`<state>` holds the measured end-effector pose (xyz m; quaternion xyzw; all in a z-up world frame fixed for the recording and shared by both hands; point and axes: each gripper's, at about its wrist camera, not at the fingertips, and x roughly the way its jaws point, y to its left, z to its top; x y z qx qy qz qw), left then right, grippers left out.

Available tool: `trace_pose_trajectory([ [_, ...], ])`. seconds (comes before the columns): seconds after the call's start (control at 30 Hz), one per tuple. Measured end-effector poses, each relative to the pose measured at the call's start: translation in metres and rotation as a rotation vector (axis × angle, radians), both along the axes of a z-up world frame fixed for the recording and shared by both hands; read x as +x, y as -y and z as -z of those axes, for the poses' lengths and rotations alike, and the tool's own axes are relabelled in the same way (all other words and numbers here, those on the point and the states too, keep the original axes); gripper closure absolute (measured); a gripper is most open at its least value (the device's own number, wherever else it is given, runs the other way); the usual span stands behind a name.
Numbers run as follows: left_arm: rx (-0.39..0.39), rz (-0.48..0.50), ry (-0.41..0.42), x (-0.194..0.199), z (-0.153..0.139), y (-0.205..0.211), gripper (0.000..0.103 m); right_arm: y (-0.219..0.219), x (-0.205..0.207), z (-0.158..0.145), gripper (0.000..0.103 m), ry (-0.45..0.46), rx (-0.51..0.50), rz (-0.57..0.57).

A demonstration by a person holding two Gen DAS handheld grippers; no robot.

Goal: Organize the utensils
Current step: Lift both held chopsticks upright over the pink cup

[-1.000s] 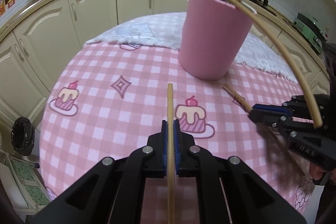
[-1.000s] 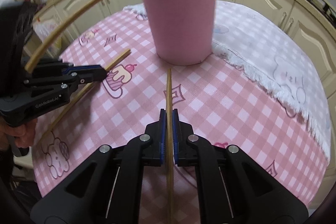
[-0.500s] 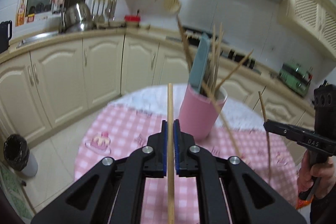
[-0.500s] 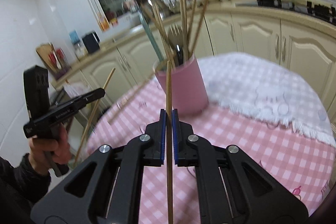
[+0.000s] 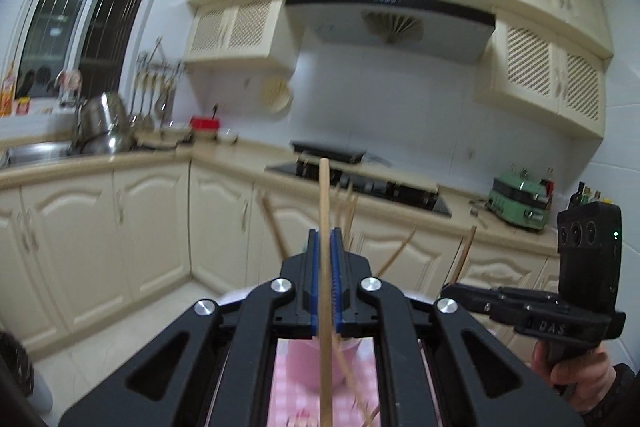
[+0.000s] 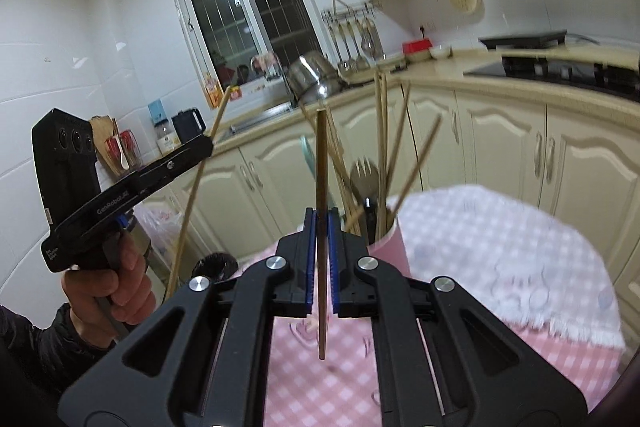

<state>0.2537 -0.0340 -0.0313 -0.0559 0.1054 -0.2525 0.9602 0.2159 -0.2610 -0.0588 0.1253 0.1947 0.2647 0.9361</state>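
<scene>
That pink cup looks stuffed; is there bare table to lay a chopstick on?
Yes. The pink checked cloth in front of the pink cup is bare, and so is the white cloth to its right. The cup's mouth is crowded with chopsticks and a spoon.

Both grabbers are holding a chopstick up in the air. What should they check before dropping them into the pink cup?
1. Left gripper clamped on its chopstick: ok.
2. Right gripper clamped on its chopstick: ok.
3. Both chopsticks lifted off the checked tablecloth: ok.
4. Chopstick lower tip over the pink cup mouth: cannot tell; in the right wrist view the tip hangs in front of the cup.
5. Room inside the cup: cannot tell; other chopsticks and a fork already stand in it.
6. Grippers apart from each other: ok.
</scene>
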Motion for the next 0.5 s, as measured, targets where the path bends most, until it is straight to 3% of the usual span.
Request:
trace_pose_trajectory([
  [0.3, -0.102, 0.068, 0.141, 0.04, -0.05, 0.042, 0.098, 0.003, 0.024, -0.07, 0.097, 0.134, -0.026, 0.049],
  [0.5, -0.141, 0.089, 0.176, 0.067, -0.052, 0.066, 0.098, 0.004, 0.055, -0.082, 0.097, 0.127, -0.052, 0.069],
])
